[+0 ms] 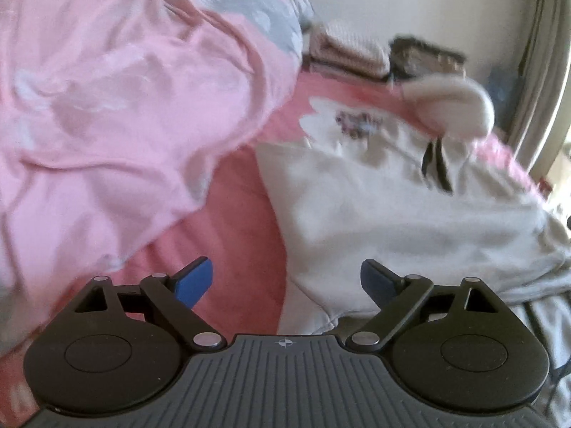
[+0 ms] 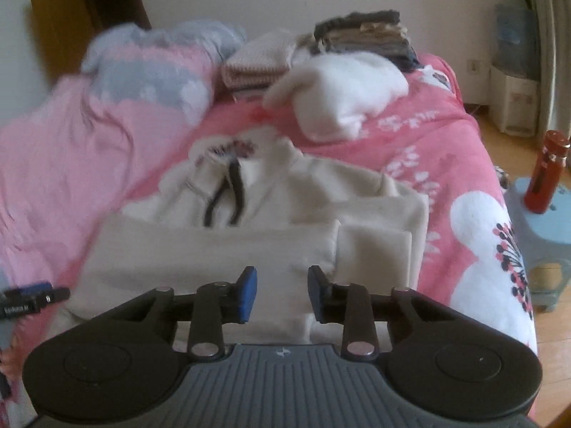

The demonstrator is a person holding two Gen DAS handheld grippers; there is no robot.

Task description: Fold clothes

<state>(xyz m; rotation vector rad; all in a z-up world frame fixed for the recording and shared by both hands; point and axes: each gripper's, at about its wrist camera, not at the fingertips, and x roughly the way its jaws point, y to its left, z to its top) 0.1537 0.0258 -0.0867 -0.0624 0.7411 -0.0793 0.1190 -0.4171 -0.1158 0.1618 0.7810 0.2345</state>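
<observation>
Hoodie (image 2: pixel 249 249), soft and floppy: pinch its hem at six o'clock; left gripper (image 1: pixel 285 278) gapes empty, right gripper (image 2: pixel 282 292) half-parted, empty.

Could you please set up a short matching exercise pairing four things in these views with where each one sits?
Things:
1. cream hoodie
2. red bottle
3. dark folded stack
4. white fluffy garment

Places:
A. on the blue stool beside the bed
B. far end of the bed, by the wall
C. right in front of the right tool
D. beyond the hoodie, in front of the folded stacks

Pairs: 1-C, 2-A, 3-B, 4-D
</observation>
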